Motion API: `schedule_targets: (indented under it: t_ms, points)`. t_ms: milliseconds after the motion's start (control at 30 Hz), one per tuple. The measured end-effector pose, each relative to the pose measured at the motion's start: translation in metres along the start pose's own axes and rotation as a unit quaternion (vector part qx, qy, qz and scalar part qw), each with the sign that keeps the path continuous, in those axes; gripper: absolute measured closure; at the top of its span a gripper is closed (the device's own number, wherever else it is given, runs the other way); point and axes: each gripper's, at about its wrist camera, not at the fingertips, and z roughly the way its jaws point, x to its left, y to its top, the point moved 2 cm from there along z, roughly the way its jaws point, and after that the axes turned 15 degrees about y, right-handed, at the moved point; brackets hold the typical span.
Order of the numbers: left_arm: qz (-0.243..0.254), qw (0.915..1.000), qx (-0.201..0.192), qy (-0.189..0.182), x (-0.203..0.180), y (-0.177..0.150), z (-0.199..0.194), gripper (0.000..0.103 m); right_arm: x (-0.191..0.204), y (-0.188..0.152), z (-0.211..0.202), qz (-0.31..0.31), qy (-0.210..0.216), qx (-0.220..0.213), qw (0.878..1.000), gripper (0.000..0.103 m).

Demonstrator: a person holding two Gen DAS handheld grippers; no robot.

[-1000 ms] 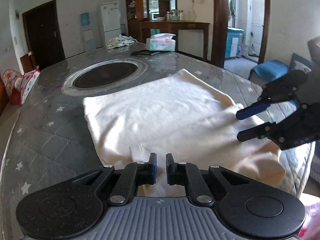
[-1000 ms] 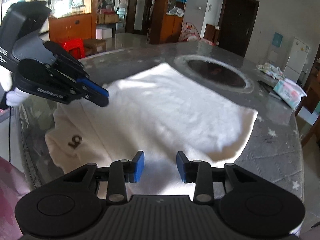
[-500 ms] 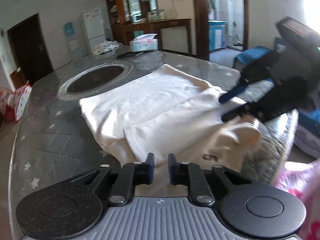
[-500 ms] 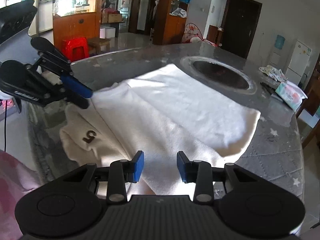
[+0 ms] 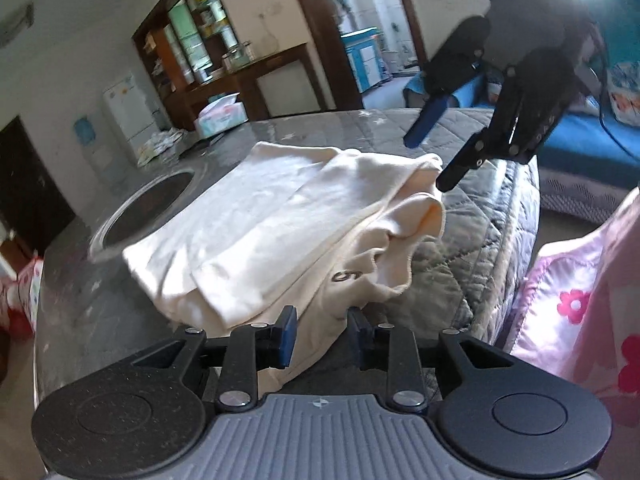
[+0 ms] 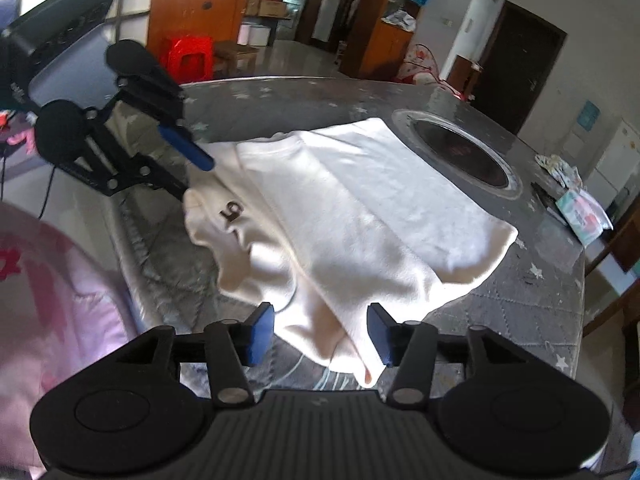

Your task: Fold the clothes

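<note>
Both tongs, left (image 5: 322, 334) and right (image 6: 320, 334), angled downward, have just been opening, gripping nothing above the folded cream cotton garment (image 6: 360, 216) on the grey quilted counter (image 6: 532, 292).

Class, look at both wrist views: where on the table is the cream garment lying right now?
The cream garment lies partly folded on the quilted table near its front edge, beside the round inset, just ahead of both open tools.
</note>
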Motion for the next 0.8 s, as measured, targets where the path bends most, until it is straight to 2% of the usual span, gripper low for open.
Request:
schedule_targets:
  t_ms: [67,100,167,367,533,633,667,700,800]
  points:
    - [0.005,1.0000,-0.007,0.001,-0.003,0.000,0.002,0.077,0.003,-0.002,-0.001,-0.010,0.000,0.002,1.000,0.047]
    - [0.002,1.0000,-0.008,0.002,-0.003,0.000,0.004,0.086,0.004,-0.003,0.001,-0.015,0.000,0.004,1.000,0.046]
    - [-0.010,0.9999,-0.011,0.002,0.000,0.002,0.005,0.091,0.006,-0.005,0.004,-0.026,-0.002,0.008,1.000,0.045]
    - [-0.079,0.9965,-0.025,0.000,0.029,0.019,0.008,0.093,0.011,-0.006,0.017,-0.066,-0.003,-0.001,0.998,0.043]
    - [-0.138,0.9901,-0.019,-0.013,0.053,0.032,0.024,0.094,0.003,0.001,0.033,-0.065,-0.002,-0.022,0.998,0.044]
    - [-0.151,0.9883,-0.012,-0.014,0.060,0.034,0.035,0.094,-0.004,0.006,0.040,-0.052,0.009,-0.034,0.998,0.054]
    - [-0.153,0.9881,-0.009,-0.014,0.061,0.034,0.038,0.094,-0.006,0.008,0.041,-0.045,0.016,-0.036,0.998,0.063]
    - [-0.151,0.9884,-0.007,-0.015,0.061,0.032,0.039,0.093,-0.009,0.009,0.043,-0.034,0.022,-0.034,0.999,0.077]
    - [-0.141,0.9898,-0.003,-0.016,0.056,0.027,0.039,0.090,-0.020,0.013,0.043,0.004,0.041,-0.035,0.999,0.087]
